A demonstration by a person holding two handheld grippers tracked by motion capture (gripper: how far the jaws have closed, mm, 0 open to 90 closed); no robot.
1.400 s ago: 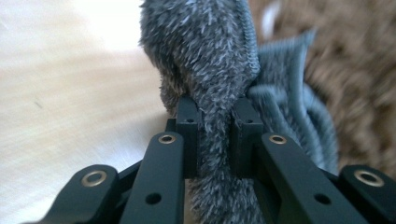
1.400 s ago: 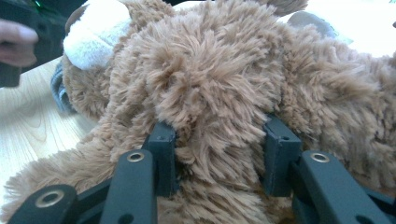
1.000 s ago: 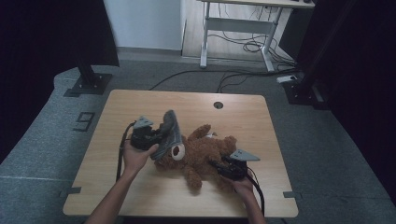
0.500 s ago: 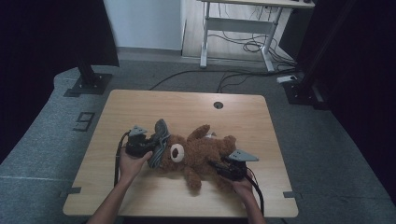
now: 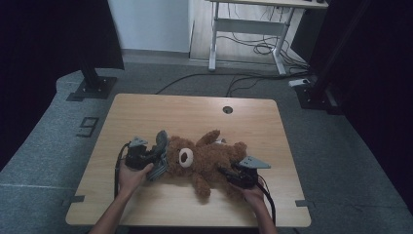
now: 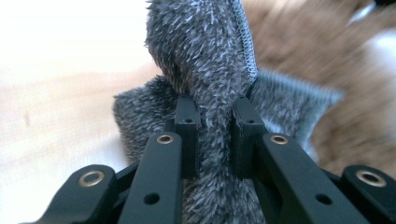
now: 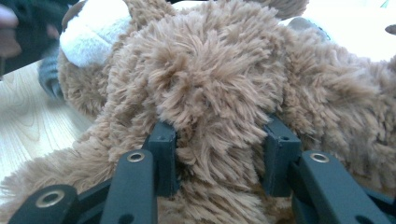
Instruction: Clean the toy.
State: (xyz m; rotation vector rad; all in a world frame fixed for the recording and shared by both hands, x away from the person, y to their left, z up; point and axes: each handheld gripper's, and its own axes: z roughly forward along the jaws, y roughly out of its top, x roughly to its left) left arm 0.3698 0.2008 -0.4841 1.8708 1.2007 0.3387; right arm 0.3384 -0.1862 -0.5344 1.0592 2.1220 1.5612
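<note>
A brown teddy bear (image 5: 207, 158) is being held on its back near the middle of the wooden table (image 5: 146, 114), in the lower centre of the high view, its head with the white muzzle turned toward the left of the frame. A grey fleece cloth (image 5: 159, 157) is being kept against the top of the bear's head, just left of centre in that view.

The cloth is being clamped by the left gripper (image 5: 152, 158), which is being carried by the person's left hand (image 5: 130, 176) in the lower left of the high view. In the left gripper view a bunched fold of the grey cloth (image 6: 205, 84) is being squeezed between the two black jaws of the left gripper (image 6: 215, 126) in the middle of the frame, with the pale tabletop seen at the left and blurred brown fur at the upper right.

The bear's lower body is being gripped by the right gripper (image 5: 229, 171), lower right of centre in the high view. In the right gripper view the jaws of the right gripper (image 7: 219, 140) are being pressed into a thick wad of the bear's brown fur (image 7: 210, 79), which is bulging between them at the centre; the white muzzle is seen at the upper left.
</note>
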